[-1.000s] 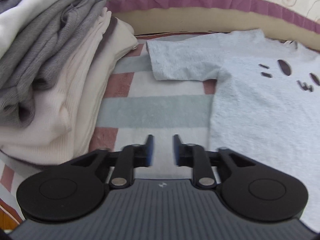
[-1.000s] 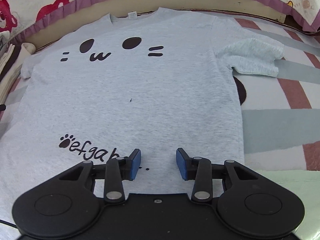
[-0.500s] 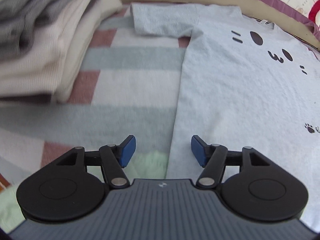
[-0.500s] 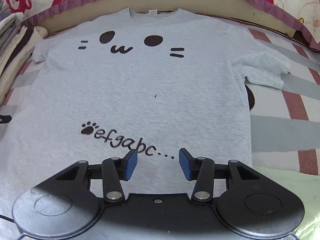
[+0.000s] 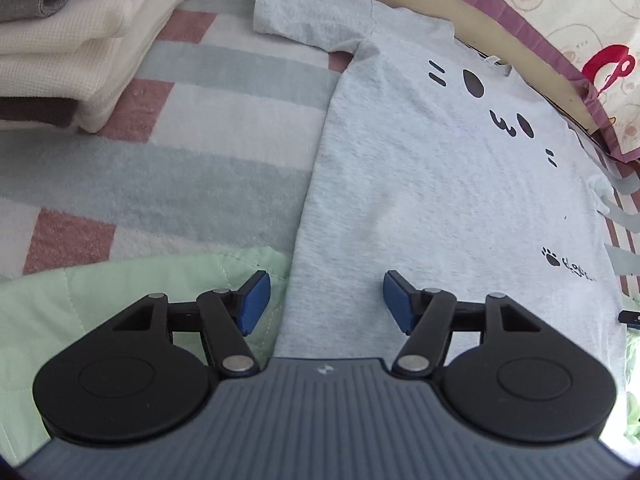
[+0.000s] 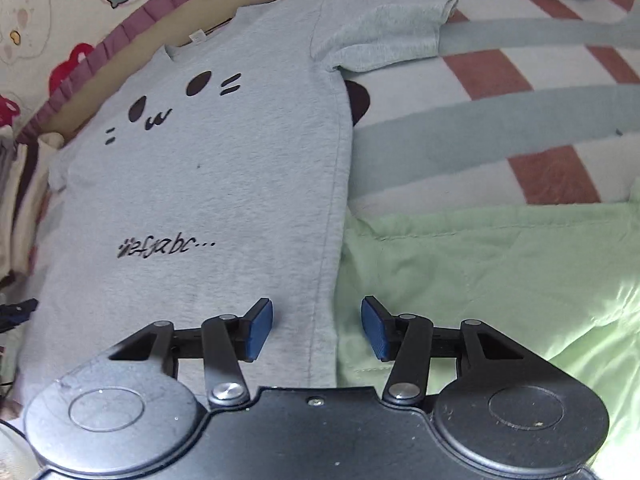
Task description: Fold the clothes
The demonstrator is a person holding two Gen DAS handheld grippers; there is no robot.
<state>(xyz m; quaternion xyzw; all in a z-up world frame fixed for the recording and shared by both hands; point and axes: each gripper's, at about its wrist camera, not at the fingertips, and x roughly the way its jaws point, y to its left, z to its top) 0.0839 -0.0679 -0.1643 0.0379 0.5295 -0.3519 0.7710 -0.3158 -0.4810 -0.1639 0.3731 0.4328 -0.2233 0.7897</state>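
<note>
A light grey T-shirt [image 5: 432, 184] with a black cat face and paw print lies spread flat, front up, on a striped blanket [image 5: 168, 168]. My left gripper [image 5: 324, 304] hovers over the shirt's bottom left corner, its jaws opening with only the shirt's side edge below them. In the right wrist view the same T-shirt [image 6: 208, 192] fills the left half. My right gripper [image 6: 317, 329] hangs over the bottom right corner, jaws opening astride the side seam. Neither pair of pads presses on cloth.
A stack of folded white and grey clothes [image 5: 68, 36] sits at the far left. A light green quilt [image 6: 500, 280] lies along the near edge under the shirt's hem. A padded purple-trimmed cushion [image 5: 552, 40] borders the far side.
Both grippers opened wider. The left one swung from the folded stack to the shirt's left hem corner. The right one slid from the shirt's middle to its right edge and rolled.
</note>
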